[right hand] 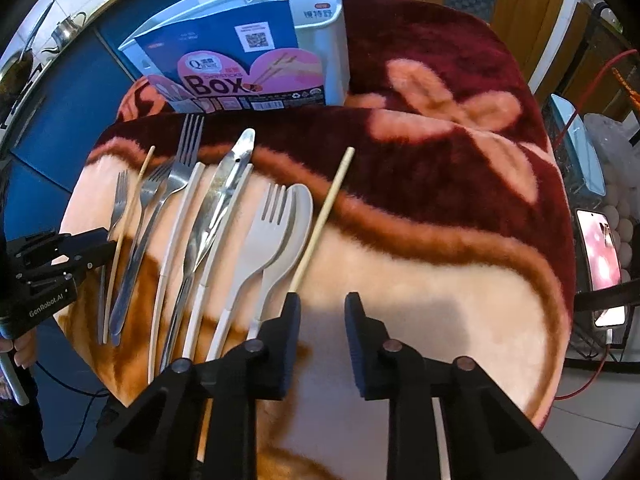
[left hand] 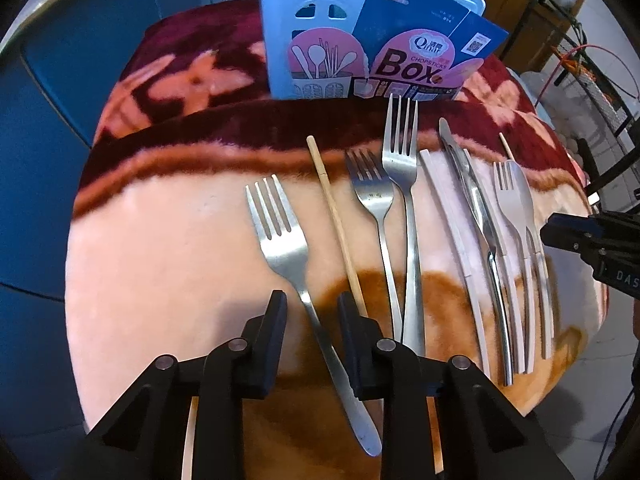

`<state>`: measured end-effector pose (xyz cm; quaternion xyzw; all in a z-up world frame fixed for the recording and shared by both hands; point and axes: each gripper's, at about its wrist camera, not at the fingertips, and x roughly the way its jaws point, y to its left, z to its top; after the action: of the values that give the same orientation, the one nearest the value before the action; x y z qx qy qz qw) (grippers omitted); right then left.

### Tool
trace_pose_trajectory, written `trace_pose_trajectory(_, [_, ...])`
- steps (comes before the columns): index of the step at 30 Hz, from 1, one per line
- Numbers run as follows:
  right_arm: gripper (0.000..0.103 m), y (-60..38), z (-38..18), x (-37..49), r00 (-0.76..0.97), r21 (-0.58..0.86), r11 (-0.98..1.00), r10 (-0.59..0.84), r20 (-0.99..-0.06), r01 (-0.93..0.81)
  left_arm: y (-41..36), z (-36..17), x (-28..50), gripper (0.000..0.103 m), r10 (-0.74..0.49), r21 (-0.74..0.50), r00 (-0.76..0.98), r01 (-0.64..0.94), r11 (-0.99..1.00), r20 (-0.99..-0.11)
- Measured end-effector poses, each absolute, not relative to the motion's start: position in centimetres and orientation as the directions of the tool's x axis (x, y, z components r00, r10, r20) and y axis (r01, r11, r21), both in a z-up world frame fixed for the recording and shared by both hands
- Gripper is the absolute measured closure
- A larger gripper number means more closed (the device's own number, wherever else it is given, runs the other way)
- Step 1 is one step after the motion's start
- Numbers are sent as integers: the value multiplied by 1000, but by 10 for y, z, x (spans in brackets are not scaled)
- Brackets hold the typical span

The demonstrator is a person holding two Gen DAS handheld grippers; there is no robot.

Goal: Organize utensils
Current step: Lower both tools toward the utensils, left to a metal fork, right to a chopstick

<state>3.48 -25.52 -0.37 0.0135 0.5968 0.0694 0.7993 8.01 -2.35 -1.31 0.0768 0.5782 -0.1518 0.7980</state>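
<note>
Left wrist view: left gripper (left hand: 312,306) has its jaws apart, straddling the handle of the leftmost steel fork (left hand: 280,236), no contact yet as far as I can tell. The fork lies flat on the blanket (left hand: 160,260), tines toward the chopsticks box (left hand: 320,40) standing at the far edge. A wooden chopstick (left hand: 338,220) runs just beside the fork's right side and passes close to the right finger (left hand: 352,320), so there's a risk of pinching both. The rest of the row (two more steel forks, white chopsticks, tongs, a white fork and spoon) is untouched. In the right wrist view the right gripper (right hand: 322,304) is also spread with nothing between the fingers, hovering over bare blanket just right of a second wooden chopstick (right hand: 324,216). Judgement: pre-grasp on the first fork, nothing sorted yet. Next: lower, close on the fork neck only, lift clear of the chopstick, carry it to the box and drop it into a slot.
</note>
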Motion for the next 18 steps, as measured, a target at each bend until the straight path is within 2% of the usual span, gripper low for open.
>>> trace_pose_trajectory(12, [80, -251, 7, 35, 290, 100, 989, 128, -948, -111, -26, -15, 87, 76, -148, -51, 272, 333, 942, -951])
trace_pose_trajectory(18, [81, -241, -6, 40, 254, 92, 988, 120, -960, -122, -25, -14, 84, 76, -150, -51, 277, 333, 941, -949])
